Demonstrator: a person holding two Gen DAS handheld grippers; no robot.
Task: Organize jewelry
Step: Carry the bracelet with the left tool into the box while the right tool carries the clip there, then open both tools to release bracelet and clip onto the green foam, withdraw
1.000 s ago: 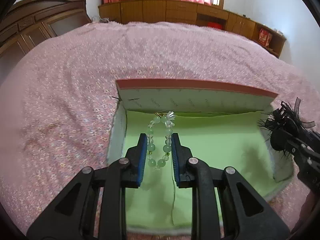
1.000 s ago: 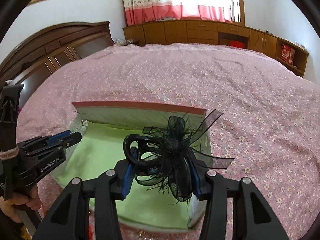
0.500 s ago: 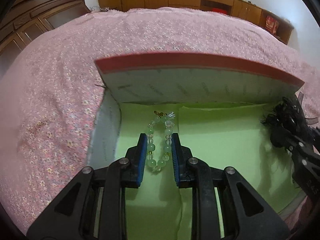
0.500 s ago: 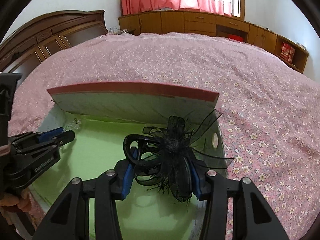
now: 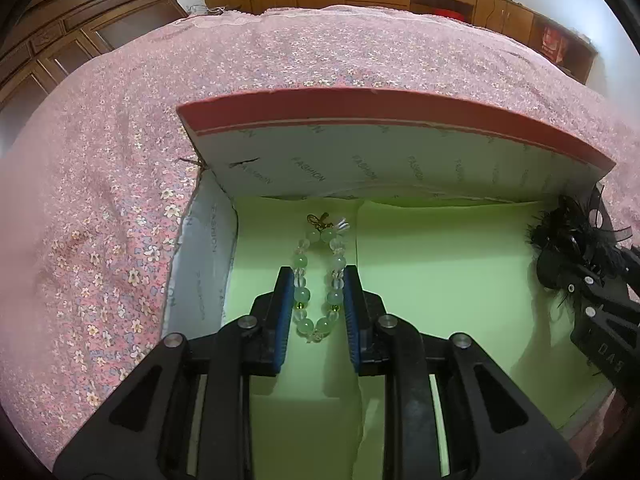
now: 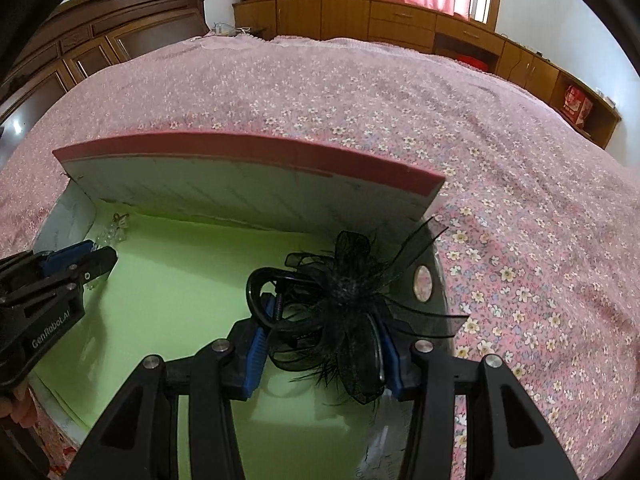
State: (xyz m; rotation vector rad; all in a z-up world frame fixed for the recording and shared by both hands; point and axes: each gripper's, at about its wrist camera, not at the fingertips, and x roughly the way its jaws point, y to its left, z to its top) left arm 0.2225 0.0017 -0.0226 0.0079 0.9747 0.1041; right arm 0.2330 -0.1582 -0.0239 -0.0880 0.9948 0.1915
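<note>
Two tools hang over the open box (image 5: 208, 264) on the bed (image 6: 360, 92), each loaded. The left tool (image 5: 318, 280), narrow, pinches the bracelet (image 5: 320, 276), whose loop runs forward along the fingers over the green lining's left half. The right tool (image 6: 320, 320), about half wide, grips the black hair clip (image 6: 344, 304) over the right side, by the wall. Each piece sits just above the lining, so letting go likely needs only a short drop straight below.

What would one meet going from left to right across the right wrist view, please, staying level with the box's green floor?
Left gripper with the bead bracelet, bare green lining of the box, black feathered hair clip between the right gripper pads, flowered bedspread.
</note>
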